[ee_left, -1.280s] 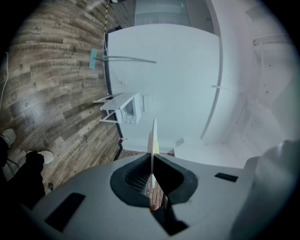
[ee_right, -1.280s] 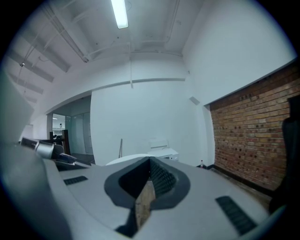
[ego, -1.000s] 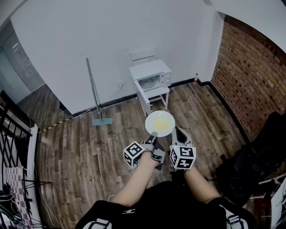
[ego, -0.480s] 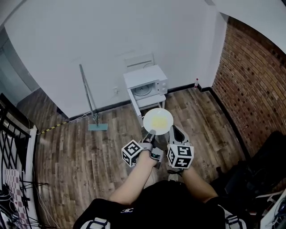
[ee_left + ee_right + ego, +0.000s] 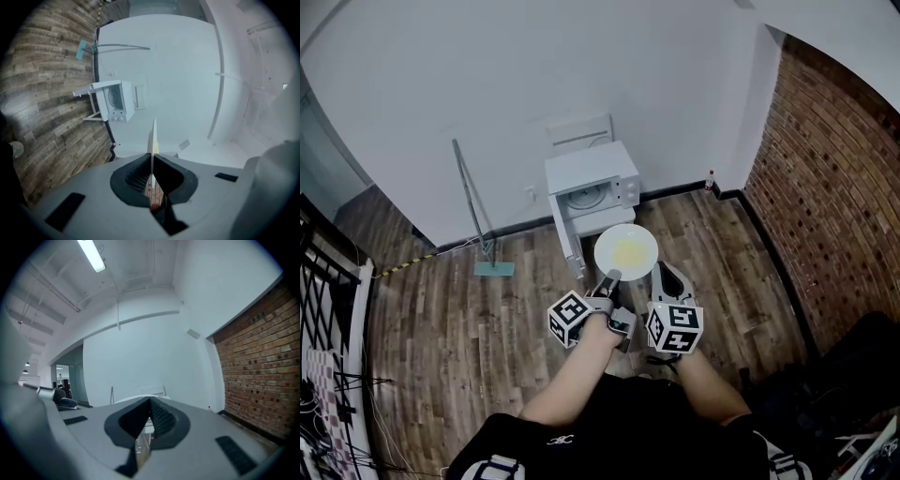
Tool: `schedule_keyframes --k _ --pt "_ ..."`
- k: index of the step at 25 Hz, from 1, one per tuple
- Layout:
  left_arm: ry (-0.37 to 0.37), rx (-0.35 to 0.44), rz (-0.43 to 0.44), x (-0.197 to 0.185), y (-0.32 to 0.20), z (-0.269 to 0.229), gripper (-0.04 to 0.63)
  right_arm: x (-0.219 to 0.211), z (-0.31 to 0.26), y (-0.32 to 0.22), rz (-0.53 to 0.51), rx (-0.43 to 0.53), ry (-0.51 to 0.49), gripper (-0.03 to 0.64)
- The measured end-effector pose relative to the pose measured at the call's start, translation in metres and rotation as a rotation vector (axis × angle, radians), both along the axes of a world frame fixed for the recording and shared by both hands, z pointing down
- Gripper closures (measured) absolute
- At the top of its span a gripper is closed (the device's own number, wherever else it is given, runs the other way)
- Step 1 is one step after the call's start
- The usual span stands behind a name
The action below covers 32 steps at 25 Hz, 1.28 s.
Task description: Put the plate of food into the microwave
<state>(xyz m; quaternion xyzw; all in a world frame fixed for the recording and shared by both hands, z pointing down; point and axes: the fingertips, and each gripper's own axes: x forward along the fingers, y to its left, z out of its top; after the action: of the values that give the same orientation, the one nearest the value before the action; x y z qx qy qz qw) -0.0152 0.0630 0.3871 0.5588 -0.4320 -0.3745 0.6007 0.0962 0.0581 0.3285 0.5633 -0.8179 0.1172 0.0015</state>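
A white plate (image 5: 625,253) with yellow food on it is carried level above the wooden floor. My left gripper (image 5: 612,278) is shut on its near rim; in the left gripper view the plate (image 5: 153,136) shows edge-on, sticking out between the pads of the left gripper (image 5: 151,161). My right gripper (image 5: 664,272) hovers just right of the plate, and in the right gripper view the right gripper (image 5: 150,401) has its pads together with nothing showing between them. The white microwave (image 5: 586,183) stands on a small white table (image 5: 572,246) against the far wall, door closed; the microwave (image 5: 115,101) also shows in the left gripper view.
A long-handled mop (image 5: 478,225) leans on the white wall left of the microwave. A brick wall (image 5: 834,187) runs along the right, with a small bottle (image 5: 710,178) in the corner. A dark rack (image 5: 328,309) stands at far left.
Both grippers and the plate have travelled toward the microwave, which now looks larger and closer, just beyond the plate. The grip on the plate is unchanged.
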Motion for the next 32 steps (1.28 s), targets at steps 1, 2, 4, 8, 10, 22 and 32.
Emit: schedule_keyframes --k 1,2,4,8,10,22,32 --pt "-0.001 -0.001 0.002 0.005 -0.005 0.001 0.581 0.005 0.002 -0.006 -0.001 -0.009 -0.009 0.607" --pt "-0.003 -0.003 0.007 0.011 -0.01 0.002 0.581 0.01 0.005 -0.011 -0.001 -0.019 -0.015 0.607" --pt "-0.003 -0.008 0.016 0.022 -0.02 0.004 0.581 0.019 0.008 -0.019 -0.006 -0.026 -0.01 0.607" --pt "-0.001 -0.028 0.019 0.039 -0.036 0.01 0.581 0.034 0.011 -0.033 -0.017 -0.025 0.001 0.606" --pt "-0.008 -0.028 0.023 0.043 -0.044 0.012 0.581 0.036 0.011 -0.04 -0.022 -0.02 0.001 0.607" --pt "-0.013 -0.006 0.033 0.047 -0.132 0.012 0.581 0.045 0.016 -0.12 -0.02 -0.017 0.019 0.607" --pt "0.002 -0.023 0.063 0.052 -0.224 0.018 0.581 0.049 0.015 -0.212 -0.001 -0.016 0.063 0.607"
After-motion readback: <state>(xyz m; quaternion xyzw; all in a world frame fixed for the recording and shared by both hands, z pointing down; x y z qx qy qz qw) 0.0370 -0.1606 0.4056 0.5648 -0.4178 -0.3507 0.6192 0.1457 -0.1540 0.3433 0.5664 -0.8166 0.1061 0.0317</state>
